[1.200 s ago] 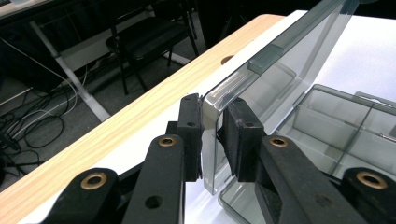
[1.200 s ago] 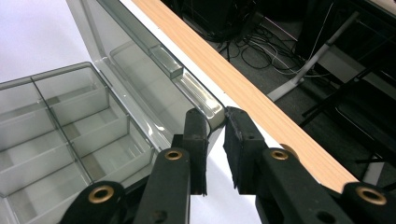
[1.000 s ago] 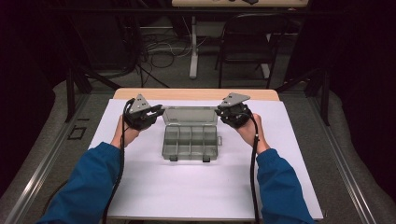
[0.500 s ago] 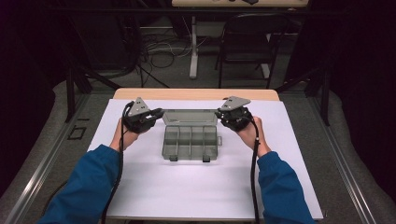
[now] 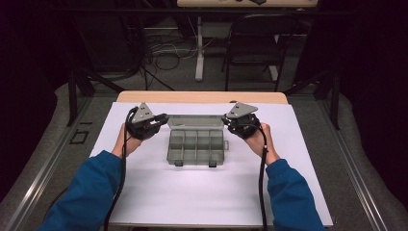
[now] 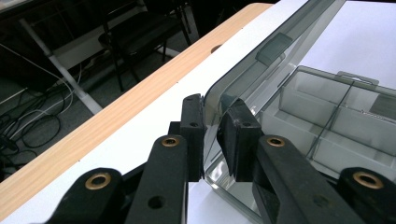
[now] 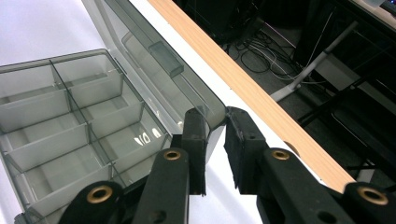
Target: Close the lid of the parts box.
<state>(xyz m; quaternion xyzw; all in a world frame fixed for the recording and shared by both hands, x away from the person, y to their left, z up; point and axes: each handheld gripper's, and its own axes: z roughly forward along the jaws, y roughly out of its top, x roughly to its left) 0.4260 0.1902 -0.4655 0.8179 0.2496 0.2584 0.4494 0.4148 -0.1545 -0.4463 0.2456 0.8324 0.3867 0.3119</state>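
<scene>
nearest the camera, high view: two blue sleeves (image 5: pixel 86 192) entering from the bottom edge, forearms angled inward, a black cable trailing from each gripper down along its arm.

white sheet (image 5: pixel 192 197) – covers most of the table top; bare in front of the box.

left hand (image 5: pixel 126 143) – holds the left gripper (image 5: pixel 162 118), grey three-cornered plate on top, jaws pointing toward the middle of the table. in the left gripper view its jaws are nearly together, one pad on each side of the upright lid's corner edge, the pads pressing the thin smoky plastic.

right hand (image 5: pixel 260 139) – holds the right gripper (image 5: pixel 225 119), same build, jaws pointing inward from the opposite side. in the right gripper view its jaws are likewise nearly together, pinching the lid's other corner between the pads.

organiser box (image 5: pixel 196 147) – clear grey plastic, resting on the white sheet at the middle of the table between the two hands; tray divided into compartments by thin walls, all seen without contents; two small latch tabs on the near edge.

lid (image 5: pixel 195 121) – hinged at the far side of the tray, standing raised and tilted back, gripped at both upper corners.

wooden table edge (image 5: pixel 202 96) – a bare strip beyond the sheet.

farthest: dark floor with a black chair (image 5: pixel 252 43) and loose cables (image 5: pixel 161 45).
</scene>
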